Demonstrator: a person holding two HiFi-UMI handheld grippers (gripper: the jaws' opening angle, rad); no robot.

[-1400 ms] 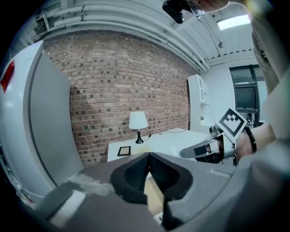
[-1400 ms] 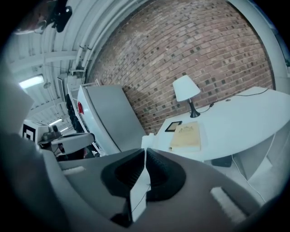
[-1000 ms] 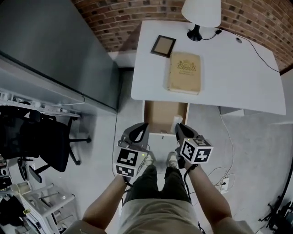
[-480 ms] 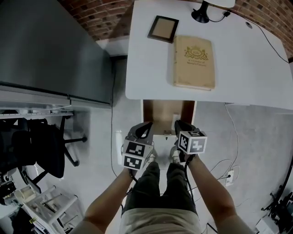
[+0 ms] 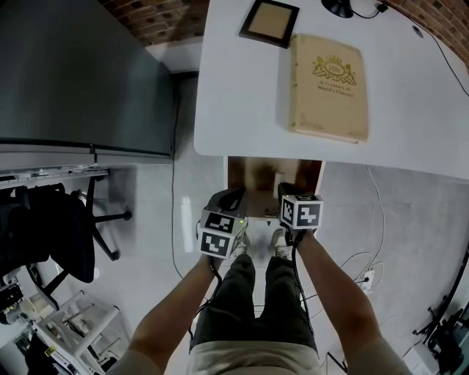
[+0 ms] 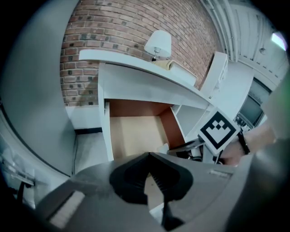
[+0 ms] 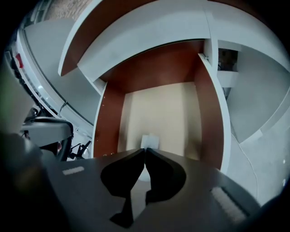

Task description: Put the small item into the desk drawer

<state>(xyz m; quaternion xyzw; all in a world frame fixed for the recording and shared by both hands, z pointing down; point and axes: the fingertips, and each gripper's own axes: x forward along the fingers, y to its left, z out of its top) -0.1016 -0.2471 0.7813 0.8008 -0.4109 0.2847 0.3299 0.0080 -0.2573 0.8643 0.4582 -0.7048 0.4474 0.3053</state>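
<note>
The desk drawer [image 5: 256, 174] stands pulled out under the white desk [image 5: 234, 95], its light wooden floor [image 7: 158, 108] showing. A small white item [image 7: 150, 141] rests inside near the drawer's front right; it also shows as a small white item [image 5: 279, 182] from above. My right gripper [image 7: 145, 149] is shut, its tips just short of the item and holding nothing that I can see. In the head view the right gripper [image 5: 286, 192] hovers at the drawer's front right edge. My left gripper [image 5: 230, 198] is shut and empty at the front left; from the left gripper [image 6: 147, 155] I see the drawer [image 6: 133, 133].
A tan book [image 5: 328, 86], a picture frame [image 5: 269, 22] and a lamp base [image 5: 338, 7] sit on the desk. A grey cabinet [image 5: 80, 73] stands left, an office chair [image 5: 51, 227] lower left. A power strip [image 5: 368, 280] with cables lies on the floor right.
The view has closed in on the desk. Both grippers have moved forward up to the drawer's front edge and drawn closer together; both stay shut.
</note>
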